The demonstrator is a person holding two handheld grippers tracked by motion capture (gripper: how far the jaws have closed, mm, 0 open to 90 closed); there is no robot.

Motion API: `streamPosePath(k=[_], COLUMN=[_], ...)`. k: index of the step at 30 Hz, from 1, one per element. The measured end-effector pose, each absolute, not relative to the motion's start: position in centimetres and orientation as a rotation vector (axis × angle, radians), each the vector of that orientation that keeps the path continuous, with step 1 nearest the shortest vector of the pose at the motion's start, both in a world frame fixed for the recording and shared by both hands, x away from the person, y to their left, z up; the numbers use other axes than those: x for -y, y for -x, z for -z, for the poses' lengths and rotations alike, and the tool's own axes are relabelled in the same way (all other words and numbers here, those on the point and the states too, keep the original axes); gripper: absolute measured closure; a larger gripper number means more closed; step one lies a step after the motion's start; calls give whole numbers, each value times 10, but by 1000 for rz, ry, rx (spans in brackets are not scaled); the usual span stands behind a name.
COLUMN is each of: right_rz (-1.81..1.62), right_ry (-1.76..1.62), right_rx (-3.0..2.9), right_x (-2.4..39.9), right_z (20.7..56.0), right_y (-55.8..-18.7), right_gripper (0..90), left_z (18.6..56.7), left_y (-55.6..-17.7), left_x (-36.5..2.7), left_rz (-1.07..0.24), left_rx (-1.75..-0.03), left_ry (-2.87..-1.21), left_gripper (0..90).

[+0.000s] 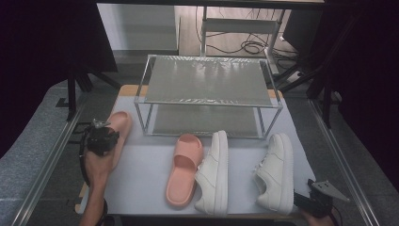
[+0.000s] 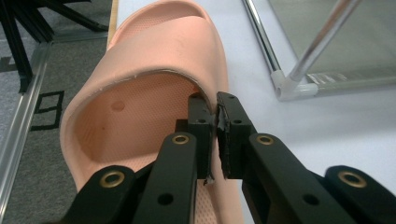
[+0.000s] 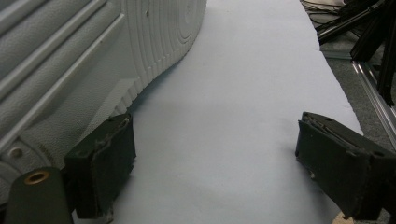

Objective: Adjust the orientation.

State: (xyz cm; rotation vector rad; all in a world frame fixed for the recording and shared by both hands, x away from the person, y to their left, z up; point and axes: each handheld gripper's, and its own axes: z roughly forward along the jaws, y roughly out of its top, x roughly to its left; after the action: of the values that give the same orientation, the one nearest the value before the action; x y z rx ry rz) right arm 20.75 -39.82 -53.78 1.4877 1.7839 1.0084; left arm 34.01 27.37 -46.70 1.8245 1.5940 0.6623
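Four shoes lie on the white table (image 1: 155,188) before a two-shelf rack (image 1: 207,94): one pink slide (image 1: 120,129) at the left edge, a second slide (image 1: 184,169) in the middle, and two white sneakers (image 1: 214,174) (image 1: 276,172) to its right. The left gripper (image 2: 217,119) is clamped on the side wall of the left slide's strap, one jaw inside the shoe and one outside. The right gripper (image 3: 212,158) rests low at the table's near right corner with its jaws spread wide and nothing between them, just beside the right sneaker's heel (image 3: 84,60).
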Motion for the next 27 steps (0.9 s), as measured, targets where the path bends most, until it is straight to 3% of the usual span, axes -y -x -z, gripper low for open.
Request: streamPosePath(k=[27], right_rz=[-1011], right_ry=[-1489], right_rx=[-1780], right_x=[398], right_z=[538], right_y=[-207], right_gripper=[122], left_z=[447], left_y=[-266], left_x=[-267], left_rz=[-660], left_rx=[-1416], left_ry=[-1934], left_gripper=[851])
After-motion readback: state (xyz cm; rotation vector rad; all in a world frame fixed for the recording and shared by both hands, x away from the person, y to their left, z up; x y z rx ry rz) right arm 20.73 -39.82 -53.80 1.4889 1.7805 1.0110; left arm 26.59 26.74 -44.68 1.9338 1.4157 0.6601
